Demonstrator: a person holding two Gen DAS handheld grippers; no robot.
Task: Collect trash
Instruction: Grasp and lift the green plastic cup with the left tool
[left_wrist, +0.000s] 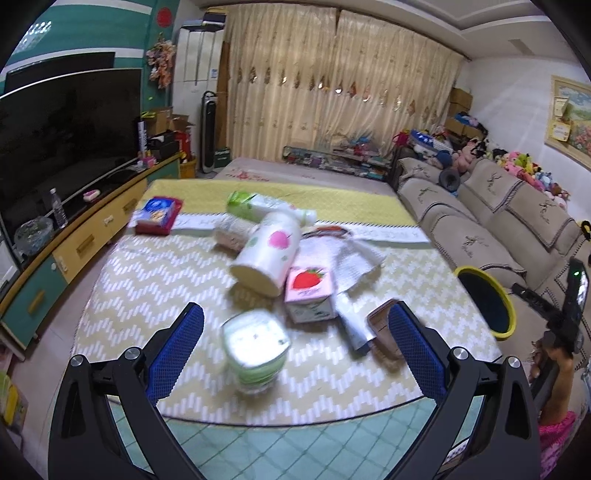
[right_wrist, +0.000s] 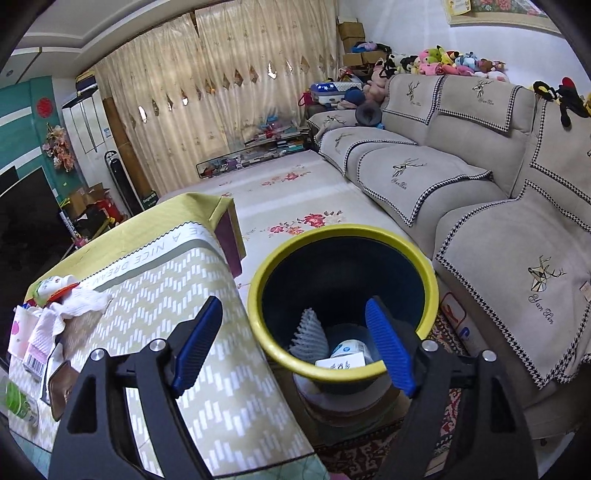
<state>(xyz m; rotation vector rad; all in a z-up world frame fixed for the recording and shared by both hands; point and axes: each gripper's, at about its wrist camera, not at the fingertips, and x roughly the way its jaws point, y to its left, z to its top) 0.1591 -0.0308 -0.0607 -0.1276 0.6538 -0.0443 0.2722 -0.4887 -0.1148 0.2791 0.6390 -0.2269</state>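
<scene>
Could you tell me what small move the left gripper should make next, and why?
Probably ease the left gripper forward and down so its open jaws straddle the green-and-white cup, then close. The cup is the nearest trash on the table, lying just ahead between the jaws, while the right gripper hangs empty over the bin.

Green-and-white cup between the left jaws: motion-blurred, label unreadable. White cylinder beyond them: also smeared. Bin between the right jaws: floor partly hidden by near rim; white foam net and carton partly showing.
</scene>
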